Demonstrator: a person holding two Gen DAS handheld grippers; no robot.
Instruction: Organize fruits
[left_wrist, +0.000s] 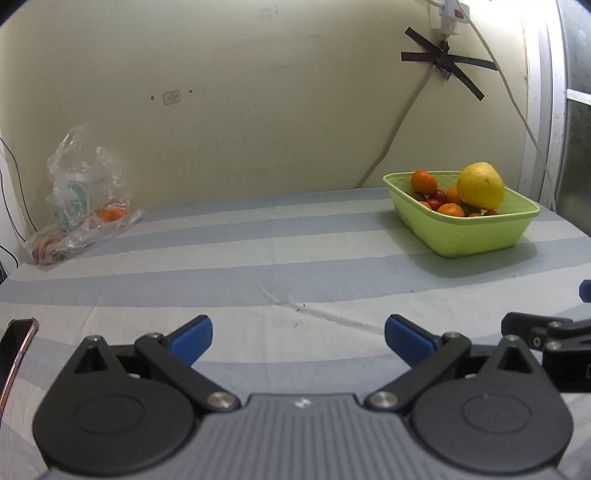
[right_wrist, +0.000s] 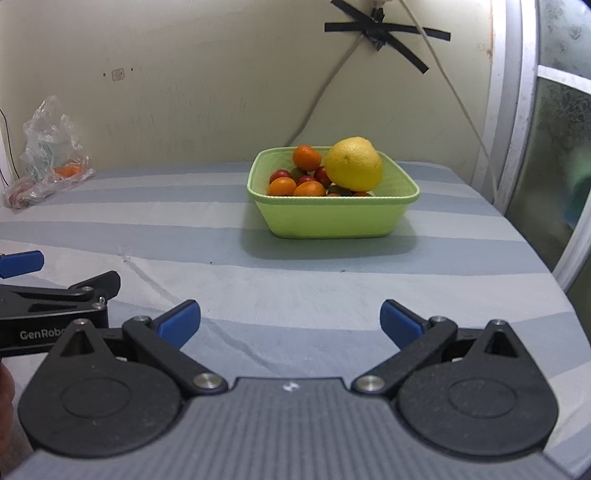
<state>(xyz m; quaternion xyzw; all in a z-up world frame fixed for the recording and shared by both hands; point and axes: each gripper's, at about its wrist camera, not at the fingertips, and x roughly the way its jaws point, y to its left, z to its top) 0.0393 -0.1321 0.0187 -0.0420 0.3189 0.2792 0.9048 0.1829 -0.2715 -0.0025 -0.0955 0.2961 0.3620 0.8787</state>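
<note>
Right wrist view showed the most: the table (right_wrist: 332, 280), covered in a cloth of pale blue and grey stripes, ran back to a cream wall (right_wrist: 207, 92), and on it, straight ahead and toward the far edge, sat a light green basket (right_wrist: 332, 218). From where I stood the job looked largely done — most of the fruit already lay in that basket. What seemed left was over at the far left corner against the wall, where a crumpled clear plastic bag (left_wrist: 81, 199) held at least one orange piece (left_wrist: 109, 214) and something reddish lower down that I could not make out.

The fruit in the basket made a loose heap. A big yellow citrus (right_wrist: 354, 163) leaned on top at the right, standing well above the rim, with its skin dimpled and matte. Around it were several small oranges (right_wrist: 306, 157), glossy and round, then smaller dark red fruits (right_wrist: 322, 176), and a glimpse of green beneath.

The right gripper (right_wrist: 290, 321) hung low over the near cloth, well short of the basket, its blue-tipped jaws spread wide with nothing between them. The left gripper (left_wrist: 297, 338) sat just beside it — also spread and empty. A phone (left_wrist: 14, 350) lay at the table's near left edge.
</note>
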